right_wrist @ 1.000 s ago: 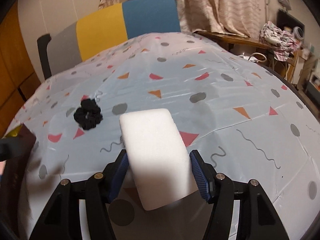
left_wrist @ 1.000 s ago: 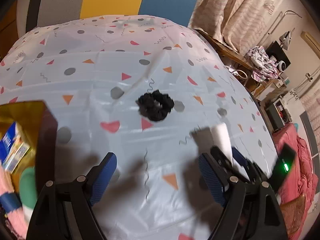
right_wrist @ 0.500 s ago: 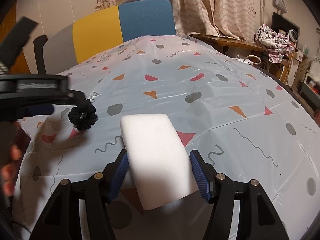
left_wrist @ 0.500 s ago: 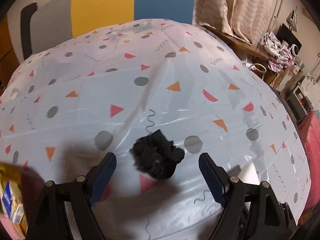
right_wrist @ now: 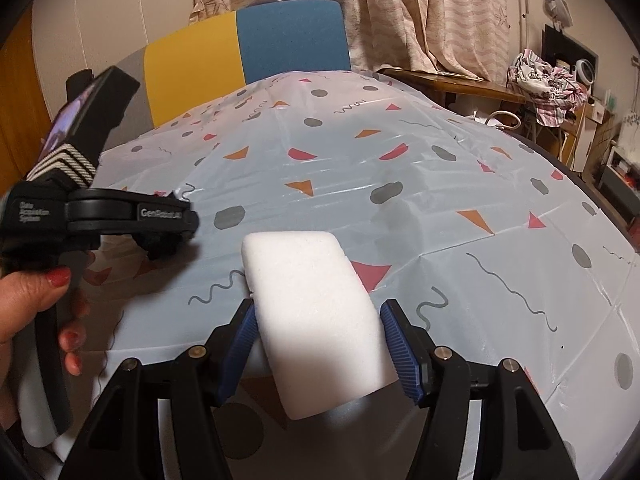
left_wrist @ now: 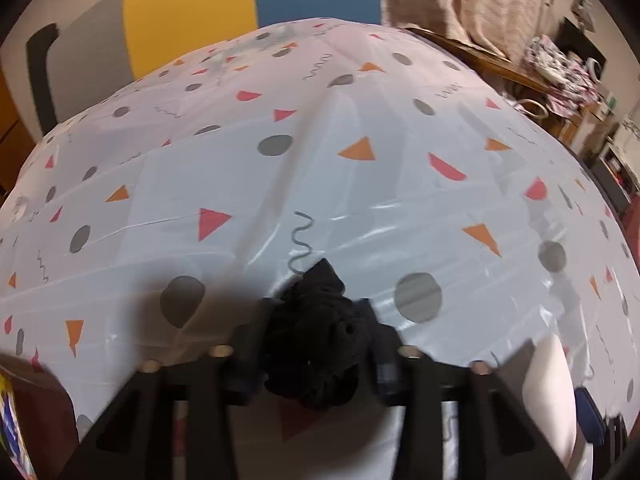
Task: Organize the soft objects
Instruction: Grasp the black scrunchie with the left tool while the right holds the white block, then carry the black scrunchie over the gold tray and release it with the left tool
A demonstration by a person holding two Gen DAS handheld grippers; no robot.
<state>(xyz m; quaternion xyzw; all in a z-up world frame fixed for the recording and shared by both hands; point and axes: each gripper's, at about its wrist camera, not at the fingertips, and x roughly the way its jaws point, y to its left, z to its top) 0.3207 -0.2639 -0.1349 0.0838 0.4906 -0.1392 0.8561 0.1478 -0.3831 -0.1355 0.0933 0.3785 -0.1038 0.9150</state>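
Scrunchie [left_wrist: 316, 336] first — the black, ruffled one sits on the patterned tablecloth [left_wrist: 360, 200] squarely between the jaws of our left gripper [left_wrist: 312, 356], and those jaws are closing on it, the pads already crowding its sides so the fabric bunches upward. We come at it steeply from above because a limp ring of cloth gives no firm edge to hook; pinching across its bulk seems the surest hold. Whether the pads press fully yet we cannot say, since the left wrist view is blurred. Our right gripper [right_wrist: 318, 344] holds the white sponge block [right_wrist: 316, 320] clamped between its blue pads, the block jutting forward past the fingertips and lifted clear of the cloth. We judge it is kept there, parked and out of the way, so the left side can work — the scrunchie lies well to the left of these jaws and beyond them. A hand [right_wrist: 36, 308] with red nails grips the left tool's handle. At the lower left corner of the left wrist view, beside the left jaw, a dark bin edge [left_wrist: 32, 392] shows; it likely receives the soft things.
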